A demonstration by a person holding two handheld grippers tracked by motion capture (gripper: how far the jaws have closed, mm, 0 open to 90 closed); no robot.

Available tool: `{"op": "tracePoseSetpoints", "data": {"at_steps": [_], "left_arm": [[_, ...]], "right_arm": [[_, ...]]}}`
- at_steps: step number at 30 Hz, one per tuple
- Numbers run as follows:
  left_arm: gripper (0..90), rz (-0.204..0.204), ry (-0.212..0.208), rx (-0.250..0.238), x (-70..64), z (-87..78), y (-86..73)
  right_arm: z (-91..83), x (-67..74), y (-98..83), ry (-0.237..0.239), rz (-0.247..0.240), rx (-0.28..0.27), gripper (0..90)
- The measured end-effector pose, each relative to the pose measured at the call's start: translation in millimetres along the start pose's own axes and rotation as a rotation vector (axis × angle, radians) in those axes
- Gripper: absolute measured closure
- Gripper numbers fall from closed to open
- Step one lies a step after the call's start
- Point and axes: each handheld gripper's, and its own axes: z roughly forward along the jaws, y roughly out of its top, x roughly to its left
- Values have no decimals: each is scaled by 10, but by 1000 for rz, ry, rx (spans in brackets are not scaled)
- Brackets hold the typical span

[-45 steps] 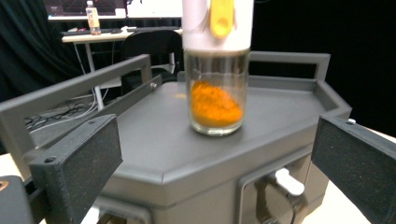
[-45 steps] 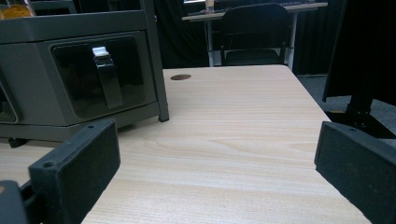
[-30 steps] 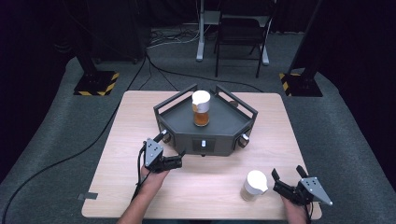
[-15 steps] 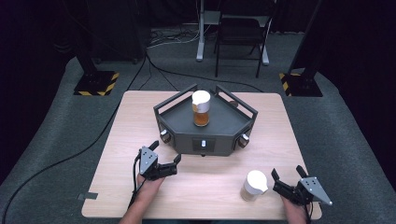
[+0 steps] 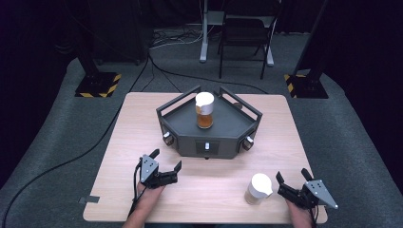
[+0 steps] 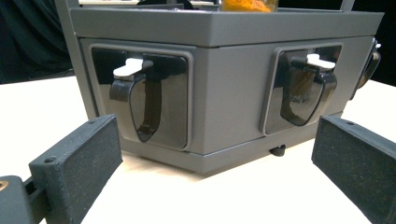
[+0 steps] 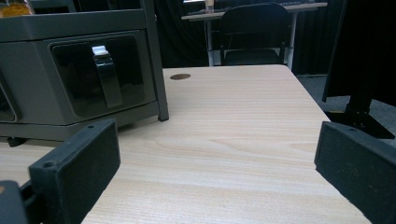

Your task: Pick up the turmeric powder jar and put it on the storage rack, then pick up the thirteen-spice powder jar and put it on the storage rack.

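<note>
A dark grey angular box (image 5: 223,137) stands mid-table with a railed top. On it stands a jar of orange contents with a white lid (image 5: 205,110). A second white-lidded container (image 5: 259,188) stands on the table near the front right. My left gripper (image 5: 166,159) is open just in front of the box's left front corner, nothing between its jaws. In the left gripper view the gripper (image 6: 219,156) faces two black latches (image 6: 140,100) with white tabs. My right gripper (image 5: 291,175) is open, just right of the second container, empty (image 7: 217,158).
The light wood table (image 5: 142,118) has bare room left and right of the box. A dark round hole (image 7: 180,76) marks the tabletop at the back right. A chair (image 5: 244,33) and stand bases with striped tape sit on the floor beyond.
My left gripper has drawn back a little from the box toward the table's near edge. The right gripper has stayed where it was.
</note>
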Motion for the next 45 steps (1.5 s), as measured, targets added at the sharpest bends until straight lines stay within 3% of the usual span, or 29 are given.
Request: {"op": "tracePoseSetpoints", "data": {"at_steps": [20,45], "left_arm": [[13,2,5,8,-23,-2,-108],[11,-4,5,15,-8,5,-106]], "right_arm": [[-2,12,-4,-2,-10,-2,0],[-130,-79,88,60,-20,12,0]]}}
